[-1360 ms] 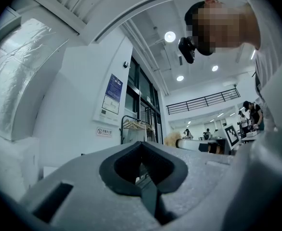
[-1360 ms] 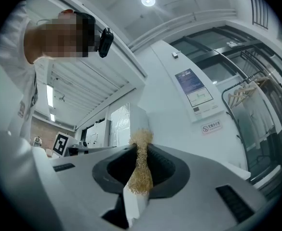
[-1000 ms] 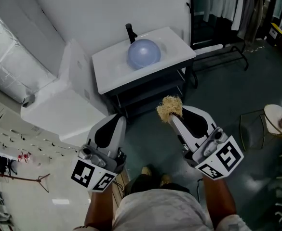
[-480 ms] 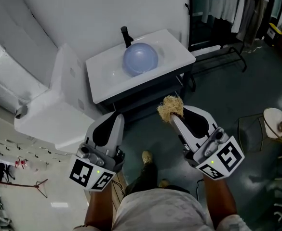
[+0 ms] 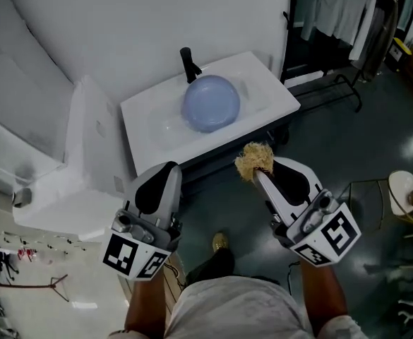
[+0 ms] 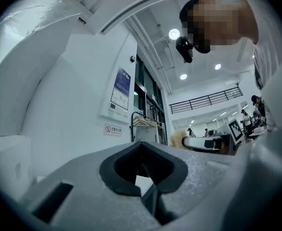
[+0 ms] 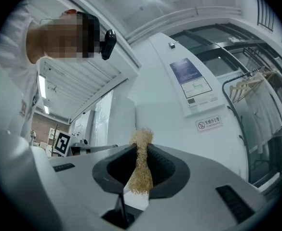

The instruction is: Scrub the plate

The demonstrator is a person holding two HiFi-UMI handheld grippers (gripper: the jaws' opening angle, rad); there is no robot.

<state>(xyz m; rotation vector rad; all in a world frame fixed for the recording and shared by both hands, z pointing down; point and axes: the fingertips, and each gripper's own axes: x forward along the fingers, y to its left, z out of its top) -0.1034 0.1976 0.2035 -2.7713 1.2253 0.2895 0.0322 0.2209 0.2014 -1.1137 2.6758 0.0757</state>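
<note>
Straw-coloured scrubber (image 7: 141, 170): clamped upright between the jaws of your right gripper (image 5: 258, 175), tuft standing past the tips. Your left gripper (image 6: 144, 172): jaws together, nothing in them. You hold both side by side, apart, on the near side of the sink (image 5: 273, 97). Blue plate (image 5: 211, 102): in the white sink, domed side up, just in front of the black tap (image 5: 189, 63).

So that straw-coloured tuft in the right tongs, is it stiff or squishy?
Probably squishy: the scrubber is pinched thin where the right tongs clamp it, yet fluffs out above them. Likely very light, being loose wiry fibres with gaps. It seems unlikely to slip, since the strands look rough.
</note>
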